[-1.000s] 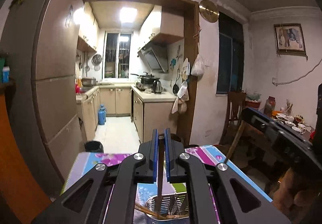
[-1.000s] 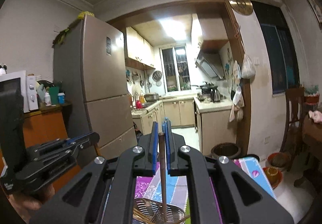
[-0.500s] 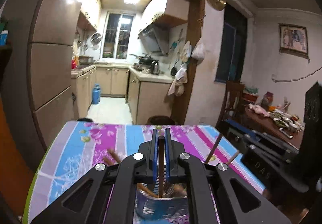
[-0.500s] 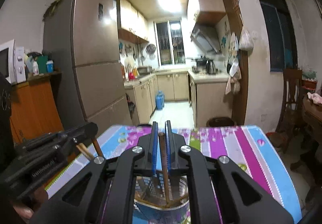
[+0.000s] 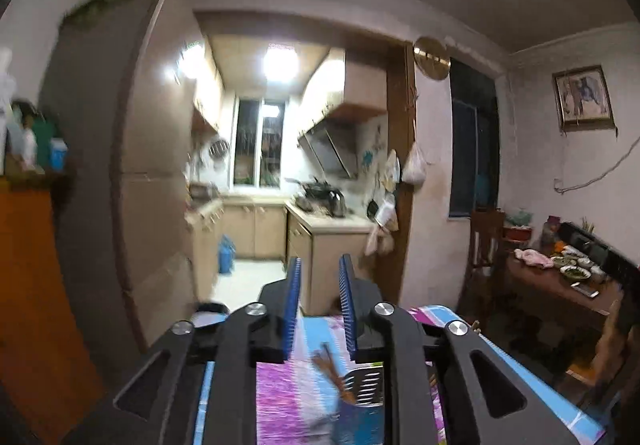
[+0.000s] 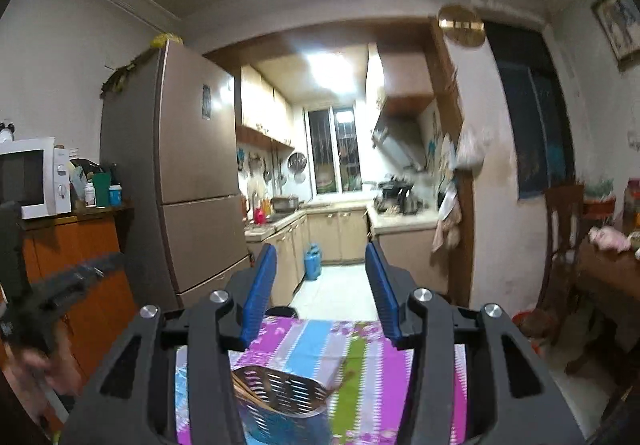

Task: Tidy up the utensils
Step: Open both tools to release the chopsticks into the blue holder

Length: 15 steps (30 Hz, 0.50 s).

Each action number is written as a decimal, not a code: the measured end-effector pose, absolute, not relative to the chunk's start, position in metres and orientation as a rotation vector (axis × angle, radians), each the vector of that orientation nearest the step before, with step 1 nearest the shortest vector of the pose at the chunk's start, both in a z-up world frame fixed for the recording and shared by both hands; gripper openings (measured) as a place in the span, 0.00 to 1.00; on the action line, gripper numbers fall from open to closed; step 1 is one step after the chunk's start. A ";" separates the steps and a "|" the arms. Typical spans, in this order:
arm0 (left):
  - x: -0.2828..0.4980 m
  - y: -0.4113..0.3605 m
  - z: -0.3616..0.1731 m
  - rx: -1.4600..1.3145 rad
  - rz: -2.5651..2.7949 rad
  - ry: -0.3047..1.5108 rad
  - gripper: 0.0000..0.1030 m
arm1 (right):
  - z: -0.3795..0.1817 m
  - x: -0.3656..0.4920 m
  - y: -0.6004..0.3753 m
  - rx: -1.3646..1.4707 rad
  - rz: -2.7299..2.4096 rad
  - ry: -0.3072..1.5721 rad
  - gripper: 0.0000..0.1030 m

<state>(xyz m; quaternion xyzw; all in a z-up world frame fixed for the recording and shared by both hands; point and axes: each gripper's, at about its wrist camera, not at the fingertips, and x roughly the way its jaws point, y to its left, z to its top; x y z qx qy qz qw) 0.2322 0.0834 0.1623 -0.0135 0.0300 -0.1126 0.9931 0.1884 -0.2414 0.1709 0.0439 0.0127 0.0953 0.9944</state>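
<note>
Right wrist view: the right tool [image 6: 322,287] has just been opening and now stands wide, nothing between its pads. The holder [image 6: 280,391] sits on the surface [image 6: 360,357] just below it, chopsticks [image 6: 244,385] inside. The left tool [image 5: 319,299] has likewise just been opening, narrowly parted and empty, with chopsticks [image 5: 332,369] below. Both should be drawn back clear of the rim so nothing is tipped.
</note>
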 end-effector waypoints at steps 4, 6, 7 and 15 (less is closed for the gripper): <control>0.164 0.112 0.159 0.035 -0.192 -0.003 0.29 | 0.158 0.135 -0.263 0.045 0.191 0.040 0.43; 0.133 0.128 0.151 0.049 -0.163 -0.003 0.32 | 0.144 0.110 -0.267 0.005 0.179 0.058 0.43; 0.116 0.137 0.143 0.056 -0.146 0.007 0.32 | 0.132 0.095 -0.268 -0.025 0.169 0.075 0.43; 0.035 0.155 0.074 0.206 0.030 0.102 0.34 | 0.047 0.026 -0.270 -0.074 0.107 0.256 0.43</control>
